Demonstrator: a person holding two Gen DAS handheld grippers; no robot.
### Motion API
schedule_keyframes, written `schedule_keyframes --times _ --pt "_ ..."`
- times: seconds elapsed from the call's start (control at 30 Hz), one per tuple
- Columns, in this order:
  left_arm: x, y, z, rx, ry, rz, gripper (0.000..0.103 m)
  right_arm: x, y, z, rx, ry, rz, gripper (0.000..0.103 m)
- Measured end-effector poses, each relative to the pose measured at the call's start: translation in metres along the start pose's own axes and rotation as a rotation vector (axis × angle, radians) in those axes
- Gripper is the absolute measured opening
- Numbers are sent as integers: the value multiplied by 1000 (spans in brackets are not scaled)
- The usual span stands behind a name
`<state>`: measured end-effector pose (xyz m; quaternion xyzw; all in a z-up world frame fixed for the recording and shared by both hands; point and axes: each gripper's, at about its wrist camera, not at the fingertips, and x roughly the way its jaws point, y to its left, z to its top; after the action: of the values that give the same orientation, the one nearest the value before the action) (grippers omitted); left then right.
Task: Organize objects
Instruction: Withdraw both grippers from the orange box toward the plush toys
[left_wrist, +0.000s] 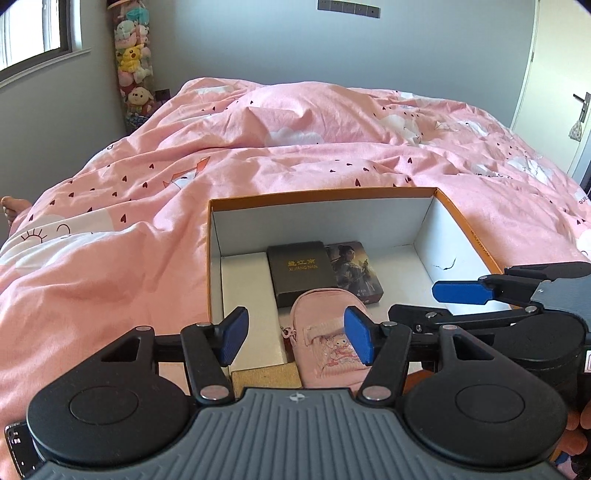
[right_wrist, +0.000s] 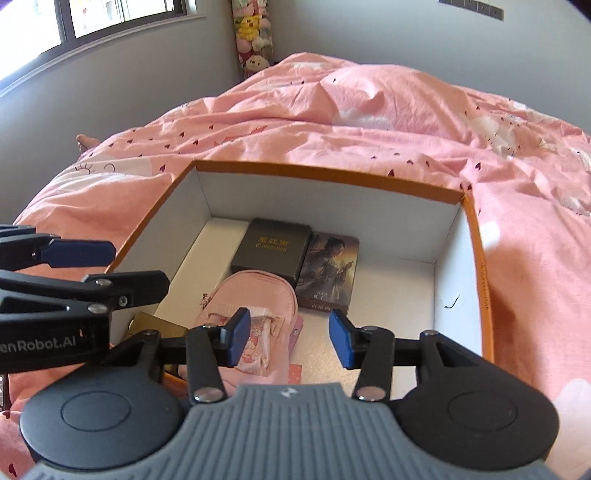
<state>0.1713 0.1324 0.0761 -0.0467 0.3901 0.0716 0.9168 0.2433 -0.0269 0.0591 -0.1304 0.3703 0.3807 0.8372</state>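
An open box with an orange rim (left_wrist: 321, 194) (right_wrist: 325, 173) and white inside lies on the bed. In it are a black box with gold lettering (left_wrist: 301, 271) (right_wrist: 273, 251), a picture card pack (left_wrist: 354, 269) (right_wrist: 328, 269) beside it, a pink pouch (left_wrist: 325, 343) (right_wrist: 258, 295) nearer me, and a tan item (left_wrist: 266, 376) (right_wrist: 155, 325) at the near left corner. My left gripper (left_wrist: 295, 332) (right_wrist: 110, 267) hovers open above the pouch, pads apart from it. Just right of it, my right gripper (right_wrist: 288, 336) (left_wrist: 443, 302) is also open and holds nothing.
A rumpled pink duvet (left_wrist: 258, 155) covers the bed around the box. A tall column of plush toys (left_wrist: 133, 66) stands in the far corner beside a window. A door (left_wrist: 554, 74) is at the right. A person's foot (left_wrist: 13, 206) shows at the bed's left edge.
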Motion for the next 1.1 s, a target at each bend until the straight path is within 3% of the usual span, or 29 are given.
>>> schedule_keyframes --times 0.23,0.37,0.53,0.7,0.97,1.03,1.1 --pt "-24 -8 -15 18 -44 -48 69 -43 4 -15 1 -106 -53 64" --pt "-32 -11 -24 16 -59 -56 69 -63 7 -33 -1 -162 -125 82" --pt "-36 -20 -39 42 -55 -71 69 -79 9 -49 -33 -143 -169 84" --pt "-40 -24 -52 42 -22 -137 70 -89 3 -64 -10 -74 -170 88" --pt "-38 -23 -71 5 121 -277 71 -104 -9 -86 92 28 -169 89" --pt "-36 -22 -76 -10 163 -319 71 -109 -10 -93 93 40 -178 86" --pt "-34 -23 -80 1 198 -363 71 -116 -12 -100 96 55 -183 70"
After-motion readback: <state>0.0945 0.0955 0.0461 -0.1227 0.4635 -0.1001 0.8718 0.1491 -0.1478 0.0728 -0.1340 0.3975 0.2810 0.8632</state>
